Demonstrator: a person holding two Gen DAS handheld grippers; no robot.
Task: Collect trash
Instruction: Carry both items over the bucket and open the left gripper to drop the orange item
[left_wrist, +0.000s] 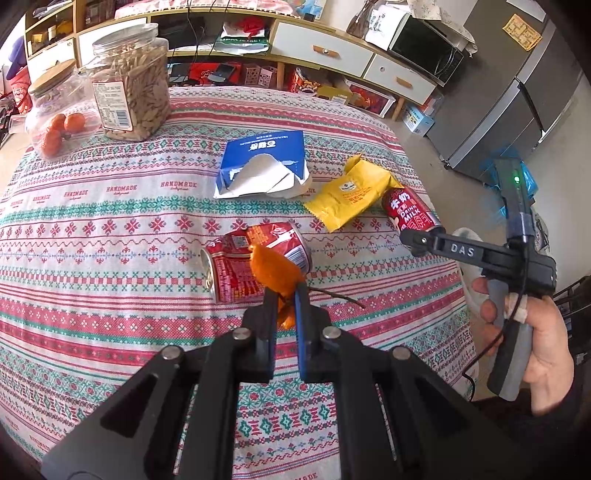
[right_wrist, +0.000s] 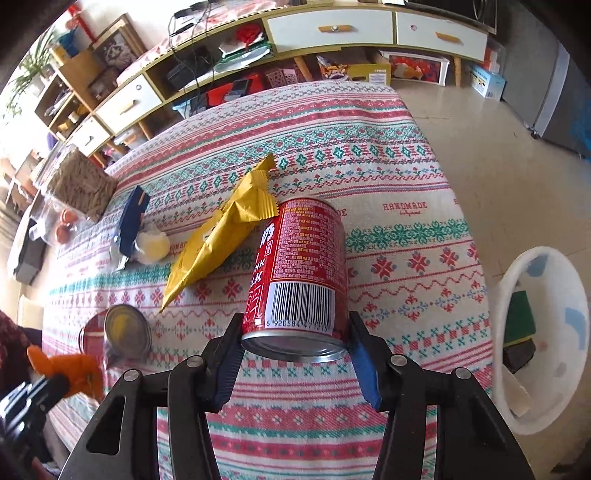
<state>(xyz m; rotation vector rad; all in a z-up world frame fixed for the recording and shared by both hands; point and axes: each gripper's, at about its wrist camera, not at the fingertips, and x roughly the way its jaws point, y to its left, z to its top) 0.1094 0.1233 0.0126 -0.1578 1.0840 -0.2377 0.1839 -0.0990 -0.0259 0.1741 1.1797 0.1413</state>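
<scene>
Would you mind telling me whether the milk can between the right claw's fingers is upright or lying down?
Lying down: the milk can rests on its side on the tablecloth, its round end facing the camera.

The lower part of the torn orange peel (left_wrist: 275, 271) is hidden between the left gripper's fingers (left_wrist: 269, 317). Behind the peel, part of the dented red drink can (left_wrist: 236, 266) is covered. The white round bin (right_wrist: 541, 343) beside the right fingers (right_wrist: 364, 365) is cut off; its contents cannot be identified.
</scene>
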